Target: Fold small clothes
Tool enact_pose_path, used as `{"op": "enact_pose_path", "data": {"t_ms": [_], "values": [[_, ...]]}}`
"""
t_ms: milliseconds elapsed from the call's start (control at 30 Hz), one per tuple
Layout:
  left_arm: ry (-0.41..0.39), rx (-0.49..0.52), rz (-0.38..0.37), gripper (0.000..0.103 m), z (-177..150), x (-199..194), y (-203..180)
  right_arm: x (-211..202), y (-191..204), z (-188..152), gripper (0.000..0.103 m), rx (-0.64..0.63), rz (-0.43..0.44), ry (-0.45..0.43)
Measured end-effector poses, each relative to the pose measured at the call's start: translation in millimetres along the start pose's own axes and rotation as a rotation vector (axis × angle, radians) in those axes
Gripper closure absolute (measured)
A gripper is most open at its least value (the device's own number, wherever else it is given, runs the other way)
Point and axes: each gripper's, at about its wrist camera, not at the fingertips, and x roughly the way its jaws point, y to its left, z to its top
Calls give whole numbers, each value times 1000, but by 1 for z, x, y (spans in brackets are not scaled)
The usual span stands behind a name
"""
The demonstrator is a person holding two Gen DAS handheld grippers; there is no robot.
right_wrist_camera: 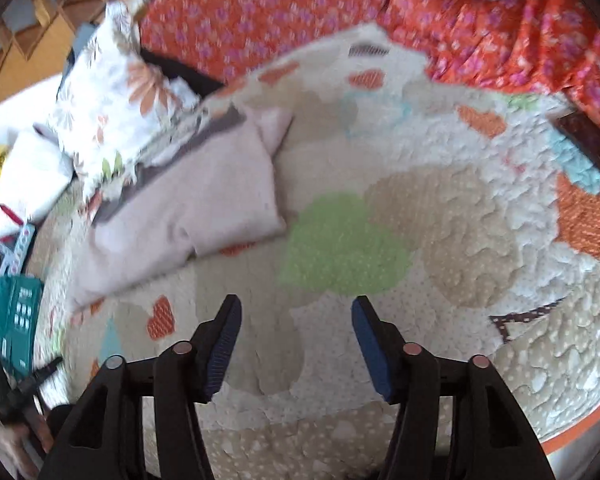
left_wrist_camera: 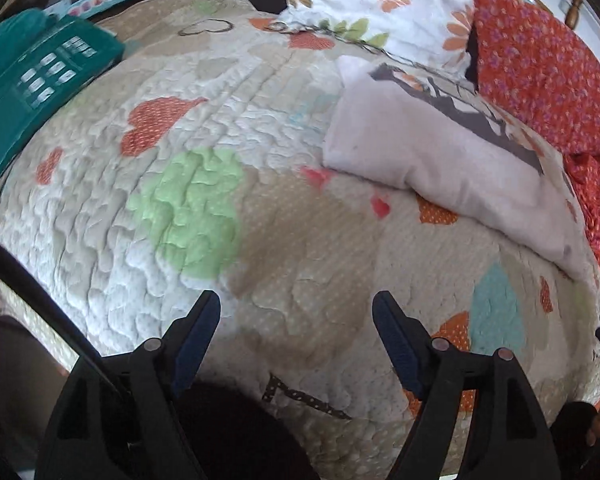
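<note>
Your left gripper (left_wrist_camera: 296, 312): jaws spread wide, nothing between them, held over the patchwork quilt (left_wrist_camera: 228, 128) without a visible grip on it. Blue pads face each other across bare quilt.

Your right gripper (right_wrist_camera: 296, 316): likewise wide apart and empty, poised over the same quilt (right_wrist_camera: 460, 240), just short of a green heart patch (right_wrist_camera: 340, 244).

Task item: one pale pink garment (left_wrist_camera: 440, 152), lying folded on the quilt. In the left wrist view it sits ahead and to the right of your left gripper, well apart from the fingertips. In the right wrist view the same garment (right_wrist_camera: 196, 204) lies ahead and to the left, near the green patch. A grey band runs along its far edge; one small flap sticks out at the far corner. Neither gripper touches it.

Surroundings: an orange floral cloth (left_wrist_camera: 540, 72) beyond the garment; a white flowered pillow (left_wrist_camera: 360, 4); a teal telephone (left_wrist_camera: 32, 80) at the quilt's left edge.

Hard to make out: both views are blurred, so the garment's type and the number of folds cannot be told. The dark shapes at the frame edges are cut off.
</note>
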Motion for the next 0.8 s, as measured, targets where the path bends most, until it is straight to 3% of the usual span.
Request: {"op": "enact_pose_path", "data": {"t_ms": [67, 267, 467, 800], "values": [[-40, -27, -14, 25, 1, -8, 4, -2, -5, 1, 39, 39, 10, -1], [-59, -110, -61, 25, 1, -13, 16, -17, -26, 0, 39, 198, 78, -34], [-108, -95, -108, 22, 0, -33, 7, -33, -46, -3, 39, 366, 200, -51], [-110, -124, -184, 20, 1, -40, 1, -49, -20, -4, 38, 285, 171, -63]]}}
